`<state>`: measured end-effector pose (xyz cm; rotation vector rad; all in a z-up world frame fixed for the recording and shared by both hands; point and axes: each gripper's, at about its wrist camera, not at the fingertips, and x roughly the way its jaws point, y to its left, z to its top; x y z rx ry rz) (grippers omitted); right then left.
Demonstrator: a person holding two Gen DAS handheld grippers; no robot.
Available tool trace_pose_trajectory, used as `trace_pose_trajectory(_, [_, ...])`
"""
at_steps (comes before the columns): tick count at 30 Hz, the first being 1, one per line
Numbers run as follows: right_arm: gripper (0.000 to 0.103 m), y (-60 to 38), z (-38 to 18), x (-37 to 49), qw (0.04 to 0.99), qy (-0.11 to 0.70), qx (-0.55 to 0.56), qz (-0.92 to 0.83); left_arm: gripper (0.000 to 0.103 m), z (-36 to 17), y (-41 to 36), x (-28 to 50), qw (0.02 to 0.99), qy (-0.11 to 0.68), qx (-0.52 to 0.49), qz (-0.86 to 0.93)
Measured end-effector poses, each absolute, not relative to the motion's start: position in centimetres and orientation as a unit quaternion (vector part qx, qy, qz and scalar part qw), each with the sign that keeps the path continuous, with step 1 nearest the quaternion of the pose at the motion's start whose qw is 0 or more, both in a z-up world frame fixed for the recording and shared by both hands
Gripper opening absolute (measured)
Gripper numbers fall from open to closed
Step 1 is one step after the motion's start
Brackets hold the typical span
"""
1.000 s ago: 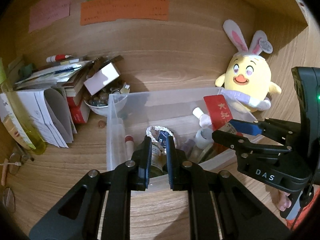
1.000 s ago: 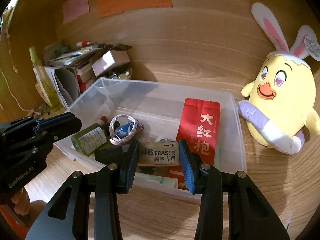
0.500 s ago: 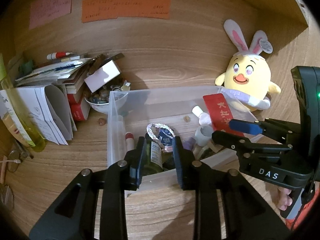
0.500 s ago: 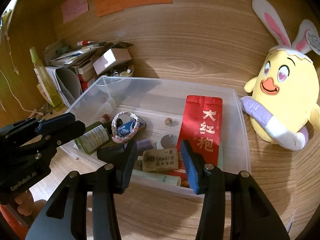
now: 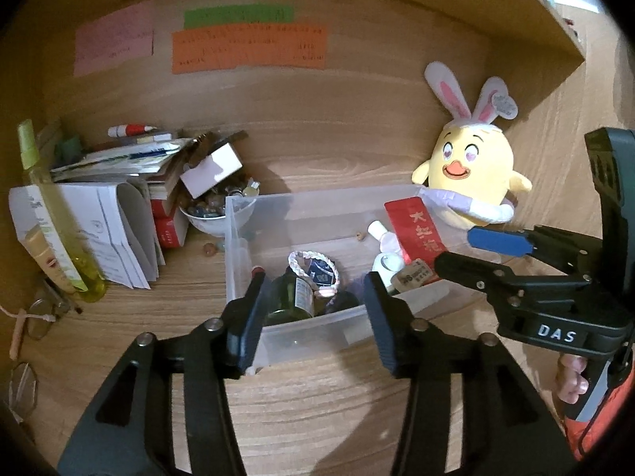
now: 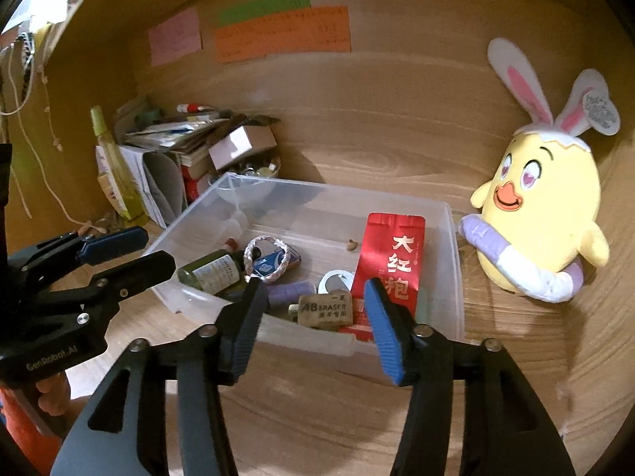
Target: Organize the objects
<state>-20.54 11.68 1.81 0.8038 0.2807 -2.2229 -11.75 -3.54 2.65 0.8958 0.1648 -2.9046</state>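
A clear plastic bin (image 5: 301,202) (image 6: 317,194) sits on the wooden desk. In it lie a green bottle (image 5: 291,297) (image 6: 210,273), a braided bracelet (image 5: 295,261) (image 6: 270,258), a red tea packet (image 5: 414,232) (image 6: 393,261) and an eraser (image 6: 325,309). My left gripper (image 5: 315,281) (image 6: 149,252) hovers just before the bin's near wall. Its jaws are opening, and the bottle lies below and beyond them, untouched. My right gripper (image 6: 315,285) (image 5: 460,250) hangs over the near wall too. Its jaws are also opening, and the eraser rests loose in the bin past them.
A yellow plush chick (image 5: 472,174) (image 6: 543,206) leans at the bin's right. Left of the bin are a white bowl of small items (image 5: 210,218), stacked papers and books (image 5: 119,206), a yellow-green spray bottle (image 5: 47,206) and glasses (image 5: 37,317). Coloured notes (image 5: 250,45) hang on the back wall.
Both grippers drew back from the bin and rose slightly while their jaws spread. The right fingers let go of the eraser, which now lies in the bin. The left fingers parted from around the green bottle.
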Motion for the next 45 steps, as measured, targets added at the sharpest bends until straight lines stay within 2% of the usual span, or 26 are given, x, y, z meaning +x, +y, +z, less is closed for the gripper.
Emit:
trace_pose_trajectory(3, [0.062,12.5,2.3,-19.5,0.368,0.110,0.298,-0.874,0.059,3.0,-3.3,-11.0,0.051,0.050,0.286,-0.956])
trace_pose_trajectory(5, [0.072,13.2,2.6,-18.7,0.365,0.110,0.288,-0.878,0.065,3.2,-3.2,-10.4,0.052,0.049,0.281,-0.957])
trace_pose_trajectory(8, [0.080,14.2,2.8,-17.9,0.358,0.108,0.275,-0.886,0.074,3.4,-2.8,-9.6,0.053,0.048,0.273,-0.960])
trace_pose_trajectory(13, [0.083,15.6,2.7,-17.2,0.356,0.095,0.272,-0.889,0.089,3.4,-2.2,-8.5,0.060,0.044,0.266,-0.961])
trace_pose_trajectory(18, [0.083,16.5,2.1,-16.4,0.348,0.098,0.265,-0.894,0.095,3.3,-1.5,-7.5,0.057,0.044,0.259,-0.963])
trace_pose_trajectory(45, [0.088,17.4,1.3,-13.6,0.363,0.092,0.258,-0.891,0.096,1.8,-1.1,-6.1,0.062,0.056,0.262,-0.962])
